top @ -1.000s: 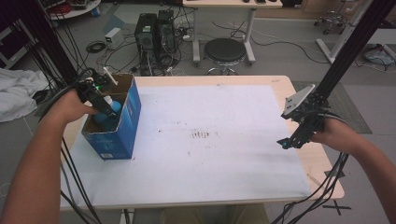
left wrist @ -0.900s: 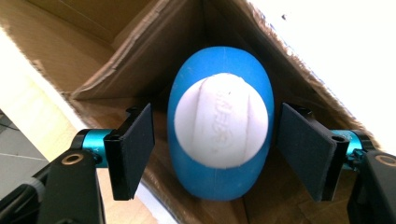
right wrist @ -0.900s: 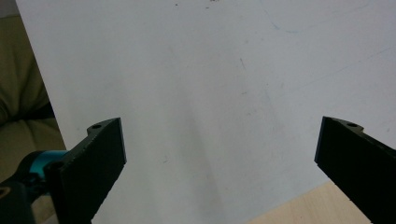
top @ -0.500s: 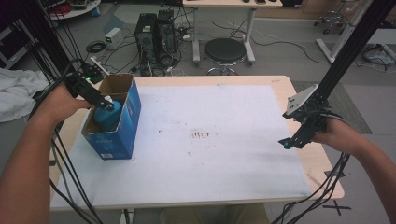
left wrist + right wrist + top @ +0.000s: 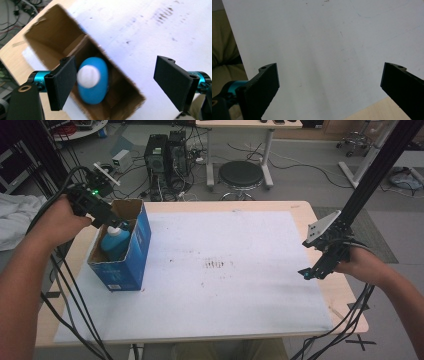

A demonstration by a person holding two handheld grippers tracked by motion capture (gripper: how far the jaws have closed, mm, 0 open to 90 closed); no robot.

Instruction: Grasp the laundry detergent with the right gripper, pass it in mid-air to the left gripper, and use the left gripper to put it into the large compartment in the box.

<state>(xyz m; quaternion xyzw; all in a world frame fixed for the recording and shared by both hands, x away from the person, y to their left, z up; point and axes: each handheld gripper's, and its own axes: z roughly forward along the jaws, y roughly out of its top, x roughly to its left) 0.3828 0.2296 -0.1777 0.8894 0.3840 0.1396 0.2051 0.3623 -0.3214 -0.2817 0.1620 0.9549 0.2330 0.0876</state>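
So my left gripper (image 5: 113, 85) hangs right over the open blue cardboard box (image 5: 137, 247) at the left edge of the white-covered surface (image 5: 240, 290), fingers spread wide with nothing in them. The blue plastic bottle with the white cap (image 5: 93, 80) stands upright inside, cap pointing up at me, sitting closer to my left finger (image 5: 61, 81) than centred. My right gripper (image 5: 320, 265) is well apart at the far right, also wide open and empty, so the left's nearer by far
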